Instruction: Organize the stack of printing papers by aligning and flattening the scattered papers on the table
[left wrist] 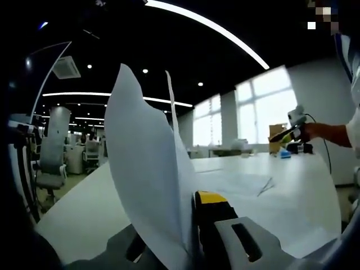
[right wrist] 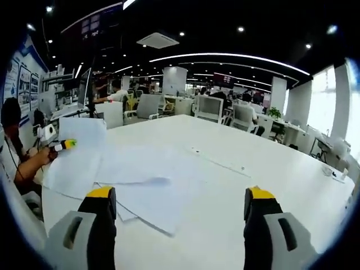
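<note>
Left gripper view first, since that's where the action is: the left gripper [left wrist: 188,225] has its yellow-tipped jaws pinched on a few white sheets [left wrist: 143,169], which stand up on edge from the jaws, long axis pointing up and away, curling a bit at the top, so that hand already has its share of the paper. Just past those sheets lies the white table [left wrist: 315,208], and more flat paper is spread on it toward the far side, though the edges are hard to pick out against the white top. Farther still, at the table's far right, the right gripper [left wrist: 292,130] hangs above the surface with a hand behind it. Swap to the right gripper view and the right gripper [right wrist: 180,205] has its jaws spread wide apart with nothing between them. Ahead of it and off toward its left jaw sits the loose pile of printing papers [right wrist: 143,185], overlapping at odd angles on the table, long side running roughly across the view. Beyond that pile, at the table's left edge, the left gripper [right wrist: 63,145] shows holding its sheets up. My read: the free right hand is the nearer one to the scattered pile, so it probably has to swing left and down to square it up.
</note>
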The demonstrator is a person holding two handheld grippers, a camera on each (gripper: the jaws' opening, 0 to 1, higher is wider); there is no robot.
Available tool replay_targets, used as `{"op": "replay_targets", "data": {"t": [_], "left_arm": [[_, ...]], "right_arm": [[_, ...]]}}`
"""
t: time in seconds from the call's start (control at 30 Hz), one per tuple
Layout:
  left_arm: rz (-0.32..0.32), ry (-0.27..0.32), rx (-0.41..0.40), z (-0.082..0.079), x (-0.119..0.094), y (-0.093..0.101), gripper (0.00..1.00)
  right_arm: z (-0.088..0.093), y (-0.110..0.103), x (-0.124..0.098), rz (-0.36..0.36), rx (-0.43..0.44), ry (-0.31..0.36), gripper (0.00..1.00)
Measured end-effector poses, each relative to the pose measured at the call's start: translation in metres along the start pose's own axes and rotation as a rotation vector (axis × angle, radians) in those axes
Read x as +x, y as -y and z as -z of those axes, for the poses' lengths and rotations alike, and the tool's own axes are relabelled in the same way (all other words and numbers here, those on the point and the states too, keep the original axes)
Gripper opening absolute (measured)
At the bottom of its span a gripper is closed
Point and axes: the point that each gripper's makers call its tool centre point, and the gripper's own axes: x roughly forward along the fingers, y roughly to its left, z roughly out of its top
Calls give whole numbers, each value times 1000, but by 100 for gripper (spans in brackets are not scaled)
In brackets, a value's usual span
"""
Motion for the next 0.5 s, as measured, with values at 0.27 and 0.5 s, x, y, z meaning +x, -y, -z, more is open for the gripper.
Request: {"op": "replay_targets", "data": {"t": [0.27,0.5], "left_arm": [[-6,12,-5,-2,-1,-1,8],[-3,10,-1,-2,0,-1,8]], "right_arm": [[0,-5,3,-23,2,-11,89],[2,-3,7,-12,-3,-25,90]]}}
